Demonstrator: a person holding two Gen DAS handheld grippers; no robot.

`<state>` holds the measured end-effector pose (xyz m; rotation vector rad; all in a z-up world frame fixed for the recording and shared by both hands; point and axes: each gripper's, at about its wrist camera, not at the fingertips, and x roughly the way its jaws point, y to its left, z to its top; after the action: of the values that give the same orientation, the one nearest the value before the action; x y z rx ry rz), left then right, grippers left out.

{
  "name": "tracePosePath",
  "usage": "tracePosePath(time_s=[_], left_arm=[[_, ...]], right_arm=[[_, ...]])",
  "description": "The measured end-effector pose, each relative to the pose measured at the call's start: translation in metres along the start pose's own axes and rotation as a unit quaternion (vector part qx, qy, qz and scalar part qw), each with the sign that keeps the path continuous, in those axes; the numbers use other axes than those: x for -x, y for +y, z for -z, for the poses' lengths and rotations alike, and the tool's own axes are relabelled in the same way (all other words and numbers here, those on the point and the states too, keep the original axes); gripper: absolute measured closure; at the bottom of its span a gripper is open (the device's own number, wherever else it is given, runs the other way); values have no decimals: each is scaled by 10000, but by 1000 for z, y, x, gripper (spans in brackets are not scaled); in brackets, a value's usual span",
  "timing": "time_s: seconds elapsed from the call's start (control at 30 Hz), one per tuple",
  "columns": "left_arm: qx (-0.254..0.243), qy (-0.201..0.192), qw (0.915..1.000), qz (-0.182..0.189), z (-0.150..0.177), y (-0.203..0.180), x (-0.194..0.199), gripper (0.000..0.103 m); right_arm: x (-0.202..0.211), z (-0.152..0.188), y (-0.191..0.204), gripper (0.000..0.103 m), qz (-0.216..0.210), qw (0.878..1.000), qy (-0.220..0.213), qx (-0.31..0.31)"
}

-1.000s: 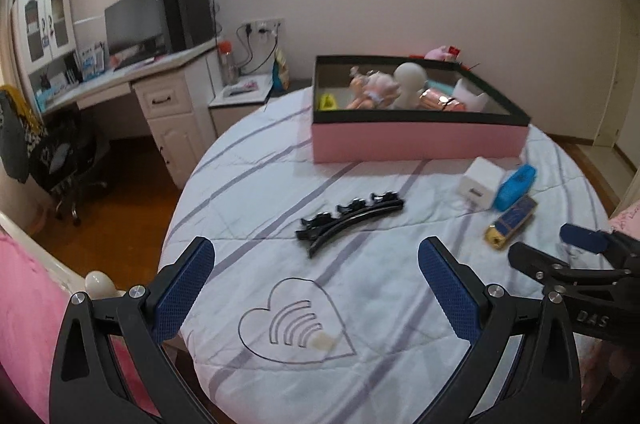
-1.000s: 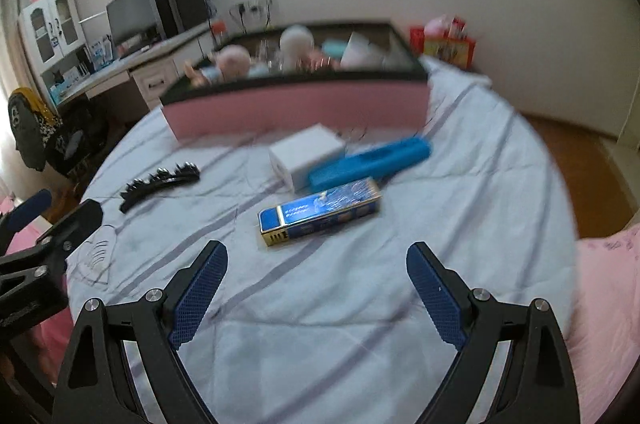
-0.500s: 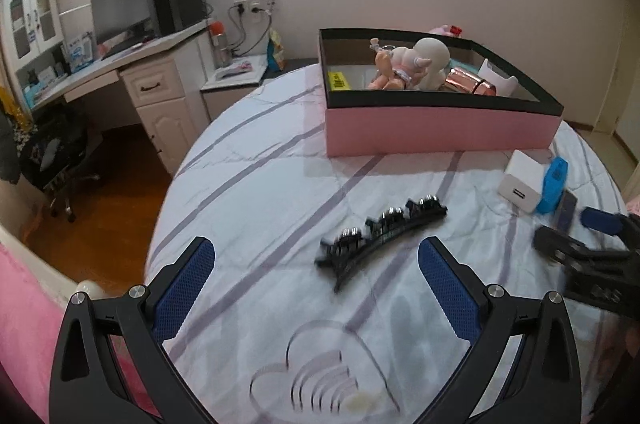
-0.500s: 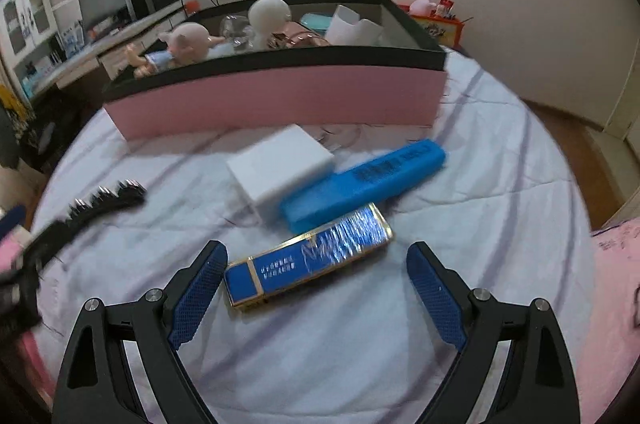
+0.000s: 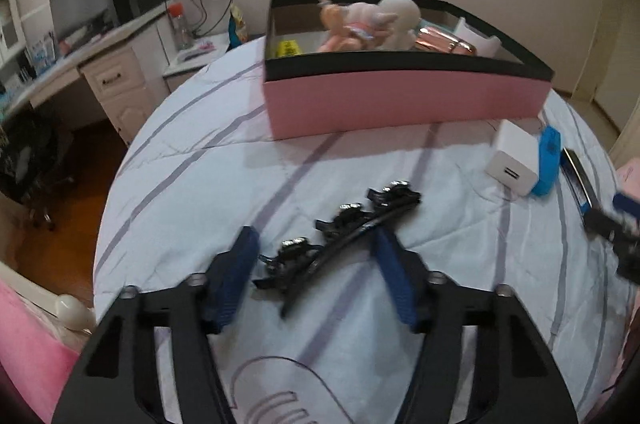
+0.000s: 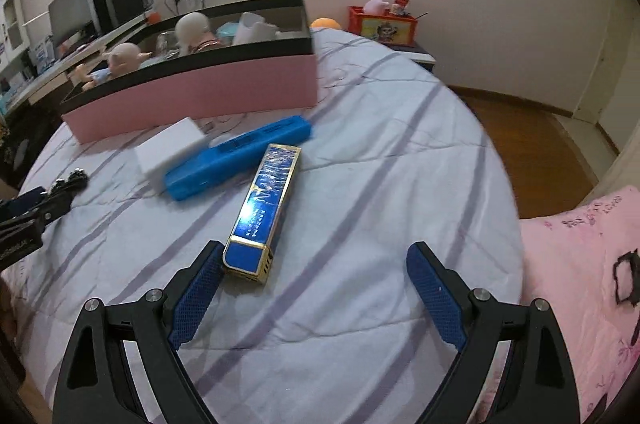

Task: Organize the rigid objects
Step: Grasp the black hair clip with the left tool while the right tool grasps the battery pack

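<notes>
A black hair clip [image 5: 340, 236] with small stones lies slantwise on the striped bed cover. My left gripper [image 5: 316, 276] is low over it, jaws closing, with the clip's near half between the blue pads; the left pad still shows a gap. In the right wrist view a blue-and-gold box [image 6: 268, 200] lies lengthways, its near end just inside the left finger of my right gripper [image 6: 316, 296], which stands wide open and grips nothing. A blue case [image 6: 240, 152] and a white block [image 6: 172, 148] lie beyond it. A pink box [image 5: 400, 100] behind holds dolls and other items.
The bed cover [image 6: 380, 184] drops off to a wooden floor [image 6: 532, 140] on the right and far left. A desk with a monitor [image 5: 80, 12] stands at the left wall. A pink pillow [image 6: 580, 264] lies at the right, and a red toy crate [image 6: 384, 26] beyond the bed.
My left gripper came forward and down over the hair clip, and its jaws narrowed around it. My right gripper moved up to the blue-and-gold box, which now lies lengthways by its left finger.
</notes>
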<state>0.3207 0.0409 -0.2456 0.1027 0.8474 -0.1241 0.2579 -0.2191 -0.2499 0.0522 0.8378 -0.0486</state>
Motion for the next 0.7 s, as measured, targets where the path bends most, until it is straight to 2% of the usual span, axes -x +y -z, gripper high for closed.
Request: tracePosePath(time_s=[0.13, 0.2, 0.23, 0.27, 0.3, 0.37, 0.47, 0.53, 0.63, 0.7], left_arm=[[-18, -14, 10000, 96, 3, -12, 6, 69], [-42, 6, 9999, 133, 5, -18, 9, 72], [-26, -3, 9998, 204, 5, -18, 10, 72], [-5, 10, 9995, 331, 7, -18, 12, 72], [-9, 20, 9992, 410, 8, -20, 13, 72], [-1, -8, 9991, 414, 11, -22, 16, 72], [89, -27, 9993, 365, 7, -21, 14, 63], [115, -29, 9995, 302, 0, -21, 11, 54], [68, 15, 9993, 375, -8, -26, 1, 54], [-40, 98, 9996, 275, -9, -30, -4, 56]], right_arm=[[-10, -10, 9, 10, -147, 9997, 71, 173], [-18, -13, 14, 13, -174, 9991, 183, 340], [-20, -13, 16, 23, -155, 9988, 178, 425], [-21, -14, 17, 32, -109, 9983, 157, 545], [-20, -15, 16, 35, -170, 9981, 131, 572], [-19, -15, 11, 55, -338, 9976, 109, 590], [-18, -17, 2, 74, -536, 9972, 108, 507], [-14, -15, -7, 78, -595, 9974, 72, 411], [-19, -16, -8, 78, -613, 9973, 71, 392], [-21, -18, -6, 78, -551, 9976, 60, 419]])
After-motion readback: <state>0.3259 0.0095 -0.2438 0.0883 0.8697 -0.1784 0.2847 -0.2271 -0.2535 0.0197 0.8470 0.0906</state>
